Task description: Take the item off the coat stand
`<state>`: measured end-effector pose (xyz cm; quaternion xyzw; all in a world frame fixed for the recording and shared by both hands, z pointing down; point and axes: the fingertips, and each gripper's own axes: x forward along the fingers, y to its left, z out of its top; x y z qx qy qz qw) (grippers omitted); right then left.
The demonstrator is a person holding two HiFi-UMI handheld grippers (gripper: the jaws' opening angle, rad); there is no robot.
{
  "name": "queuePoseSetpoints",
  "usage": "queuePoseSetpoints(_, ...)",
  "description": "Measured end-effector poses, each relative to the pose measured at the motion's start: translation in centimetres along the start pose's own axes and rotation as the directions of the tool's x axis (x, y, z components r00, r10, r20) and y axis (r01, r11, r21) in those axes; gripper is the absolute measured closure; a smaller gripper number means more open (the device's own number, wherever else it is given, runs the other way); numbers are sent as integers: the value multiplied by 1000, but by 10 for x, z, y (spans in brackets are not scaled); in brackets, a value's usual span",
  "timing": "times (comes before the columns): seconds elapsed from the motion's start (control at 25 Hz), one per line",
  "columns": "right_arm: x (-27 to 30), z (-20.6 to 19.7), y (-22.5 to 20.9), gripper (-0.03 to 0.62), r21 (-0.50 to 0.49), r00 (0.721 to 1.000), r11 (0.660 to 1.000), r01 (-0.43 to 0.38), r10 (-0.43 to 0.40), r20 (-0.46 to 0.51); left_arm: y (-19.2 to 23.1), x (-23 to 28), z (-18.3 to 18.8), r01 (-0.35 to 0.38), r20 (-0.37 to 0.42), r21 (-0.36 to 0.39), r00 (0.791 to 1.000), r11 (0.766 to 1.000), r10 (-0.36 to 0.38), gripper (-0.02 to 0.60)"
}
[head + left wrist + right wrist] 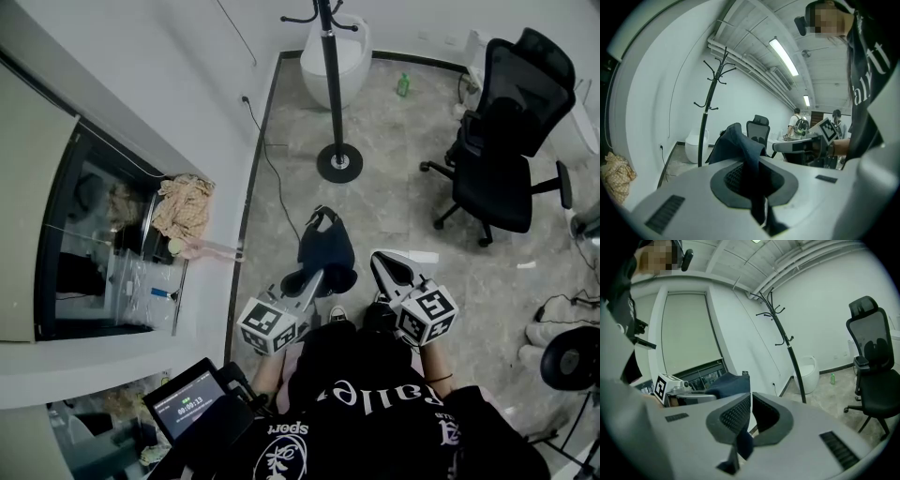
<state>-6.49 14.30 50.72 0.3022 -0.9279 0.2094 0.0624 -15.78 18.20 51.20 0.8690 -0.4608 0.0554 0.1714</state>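
A grey stone-look floor point(394, 187) meets white walls along a dark skirting. At the left a dark window point(84, 244) is too dim to see through. A black office chair point(506, 141) stands at the right. The coat stand point(330, 84) rises at the top middle, and the head view cuts off its hooks. A white tub seat point(352, 56) sits behind it, partly hidden by the pole. The person's black shirt fills the bottom edge and covers both arms. The item point(328, 251) is off the stand and well apart from it. It is dark blue, soft and creased, with a loop at its upper end. It hangs over the floor from the left gripper point(314, 279), whose fingers are clamped on a fold of it. I cannot tell whether it is a bag or a garment. The right gripper point(382, 261) is just beside it with its fingers together. A dark shape low in their slit is too blurred to name. A patterned cloth point(184, 204) lies crumpled on the sill. A small lit screen point(190, 403) sits at the lower left, and a green bottle point(403, 85) stands far off by the wall.
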Motion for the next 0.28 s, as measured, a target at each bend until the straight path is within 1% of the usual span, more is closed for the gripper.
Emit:
queuePoseSetpoints(0.12,2,0,-1,576,15,1000,1000,-7,7,4,-1,2,-1,5,-4,-1,1000,1000,-5,563)
queuePoseSetpoints(0.28,5,1,-4,576,3,1000,1000,-4,4,0,1,5,0,7,-1,-8,1000,1000,-7,563)
